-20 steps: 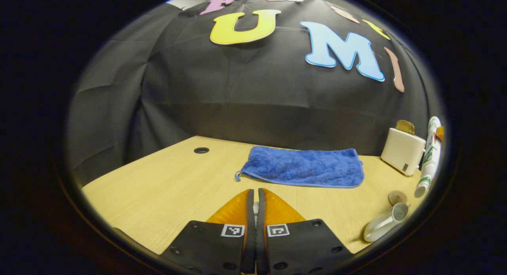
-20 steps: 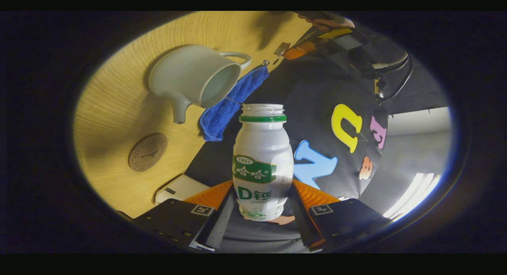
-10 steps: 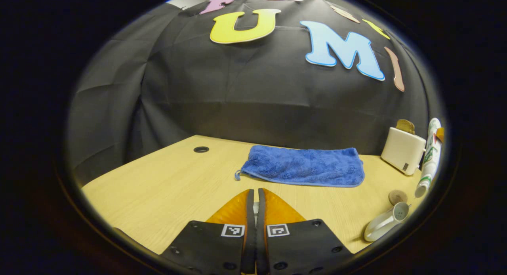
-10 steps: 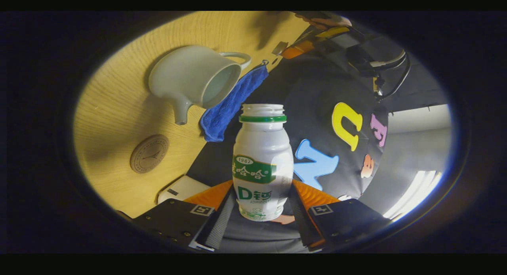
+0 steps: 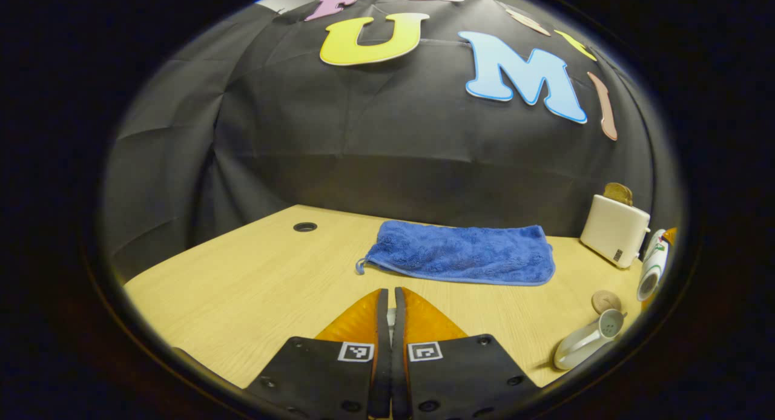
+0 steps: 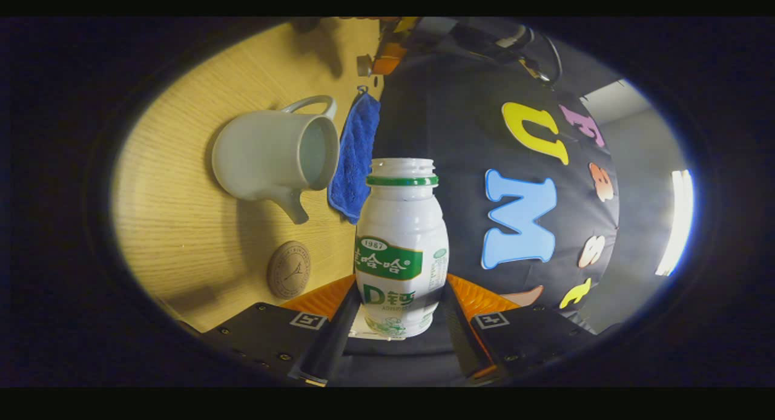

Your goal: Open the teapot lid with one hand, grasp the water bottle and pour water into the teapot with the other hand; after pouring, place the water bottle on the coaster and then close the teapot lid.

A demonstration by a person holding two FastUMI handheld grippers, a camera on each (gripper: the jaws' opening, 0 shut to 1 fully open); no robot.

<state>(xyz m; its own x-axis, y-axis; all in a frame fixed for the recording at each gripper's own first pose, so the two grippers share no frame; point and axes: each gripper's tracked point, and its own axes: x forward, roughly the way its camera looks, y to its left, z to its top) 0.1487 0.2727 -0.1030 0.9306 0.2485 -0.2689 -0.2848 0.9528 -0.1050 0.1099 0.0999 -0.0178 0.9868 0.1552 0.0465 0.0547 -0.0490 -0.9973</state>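
Note:
In the right gripper view my right gripper (image 6: 402,290) is shut on the uncapped white water bottle (image 6: 401,244), held tipped on its side. Its mouth is close to the open grey teapot (image 6: 266,160) on the wooden table (image 6: 175,238), with the round coaster (image 6: 289,270) by the spout. My left gripper (image 5: 387,298) is shut, with a pale sliver pinched between its fingers. Farther off it appears as the left gripper (image 6: 382,58) holding the small grey lid (image 6: 364,65) above the table. The left gripper view catches the teapot spout (image 5: 586,342), coaster (image 5: 606,301) and bottle (image 5: 652,269) at far right.
A blue towel (image 5: 460,253) lies at the back of the table beside the teapot. A white toaster (image 5: 614,229) with a brown slice stands at the back right. A cable hole (image 5: 304,227) sits in the back left of the tabletop.
My right gripper has rolled and swung with the bottle, so the teapot and coaster now sit closer to it. In the left gripper view the bottle has dropped and turned. The left gripper has stayed still.

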